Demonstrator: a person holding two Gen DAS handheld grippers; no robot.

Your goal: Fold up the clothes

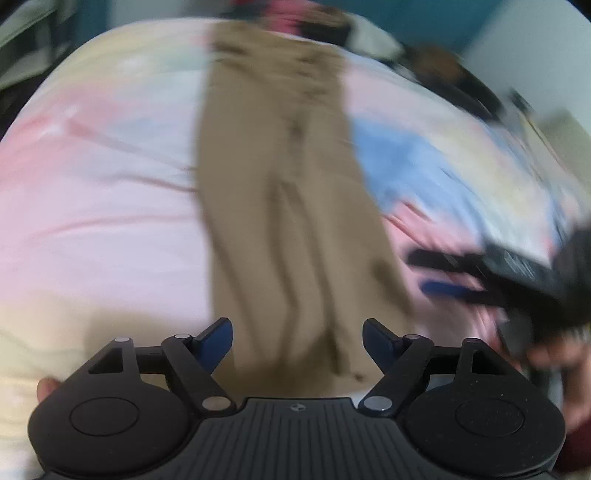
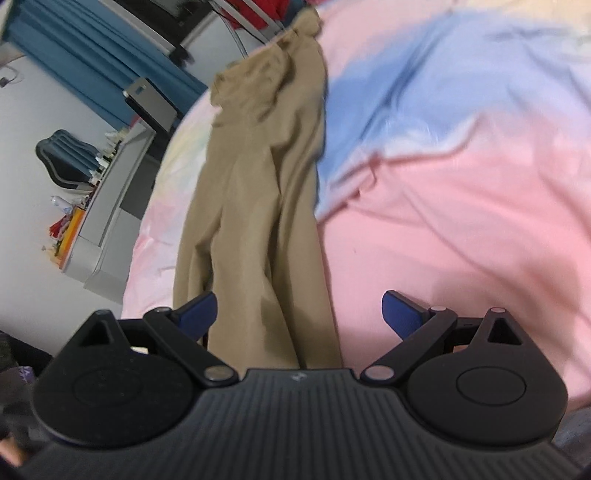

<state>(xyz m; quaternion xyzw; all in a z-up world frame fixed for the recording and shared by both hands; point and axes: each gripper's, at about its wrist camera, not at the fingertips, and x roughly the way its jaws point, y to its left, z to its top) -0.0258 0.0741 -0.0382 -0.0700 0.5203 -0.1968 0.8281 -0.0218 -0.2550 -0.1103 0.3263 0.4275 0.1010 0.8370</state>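
Note:
A pair of khaki trousers (image 1: 280, 192) lies stretched out lengthwise on a bed with a pink, blue and pale yellow sheet (image 1: 96, 206). The left wrist view is blurred. My left gripper (image 1: 297, 332) hovers over the near end of the trousers, open, its blue pads clear of the cloth. My right gripper (image 1: 439, 273) shows at the right of that view, over the sheet beside the trousers. In the right wrist view the trousers (image 2: 255, 206) run away from my right gripper (image 2: 299, 306), which stands open above their near end and holds nothing.
A grey desk (image 2: 110, 206) with small items, a dark chair (image 2: 62, 155) and blue curtains (image 2: 96, 55) stand beyond the bed's left edge. Red fabric (image 2: 255, 11) lies past the far end. A person's hand (image 1: 554, 358) holds the right gripper.

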